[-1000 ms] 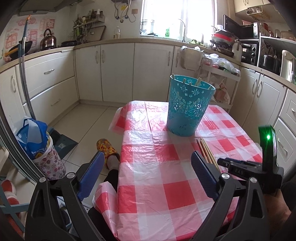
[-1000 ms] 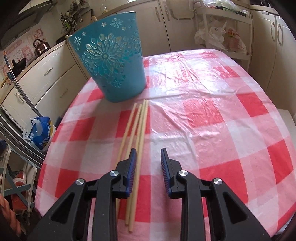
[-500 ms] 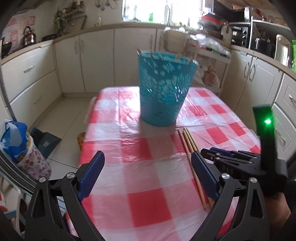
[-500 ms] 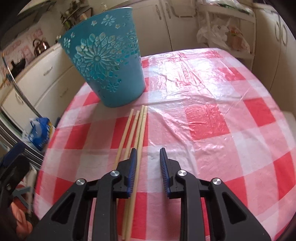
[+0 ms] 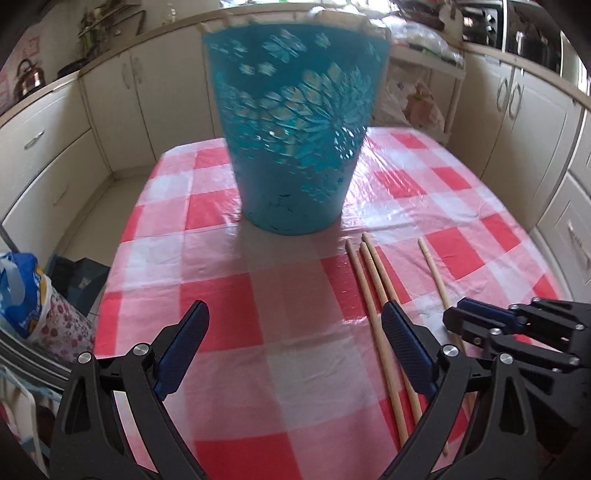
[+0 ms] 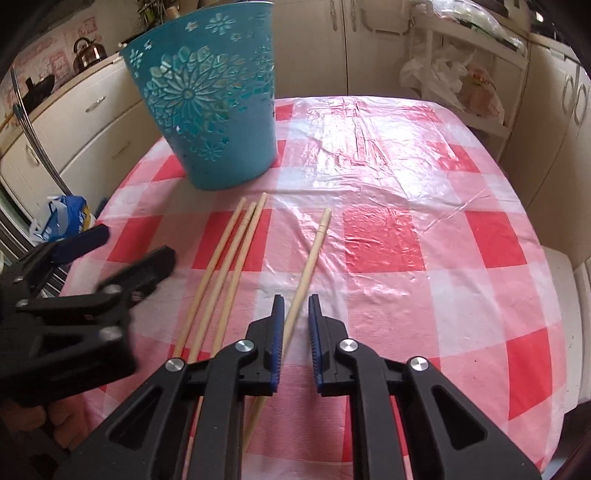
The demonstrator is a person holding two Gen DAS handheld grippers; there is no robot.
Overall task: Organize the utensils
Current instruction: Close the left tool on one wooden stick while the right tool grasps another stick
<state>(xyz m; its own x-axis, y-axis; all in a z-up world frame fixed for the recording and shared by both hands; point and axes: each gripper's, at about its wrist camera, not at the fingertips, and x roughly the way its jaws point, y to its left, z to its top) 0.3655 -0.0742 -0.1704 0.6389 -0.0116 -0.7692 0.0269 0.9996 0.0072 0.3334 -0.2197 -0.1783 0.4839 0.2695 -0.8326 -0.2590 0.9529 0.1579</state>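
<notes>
A table with a red-and-white checked cloth (image 6: 380, 236) carries a teal basket (image 6: 207, 107) standing upright at its far side. Near the basket lie three chopsticks (image 6: 225, 258) together and a single chopstick (image 6: 310, 258) apart. The left gripper (image 5: 295, 354) is wide open and holds nothing. The right gripper (image 6: 295, 332) is narrowly open around the single chopstick; I cannot tell if it touches.

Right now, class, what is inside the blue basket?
Pale stick tips poke above the basket's rim, probably chopsticks. How many, and anything lower down, stays hidden behind its wall.
</notes>
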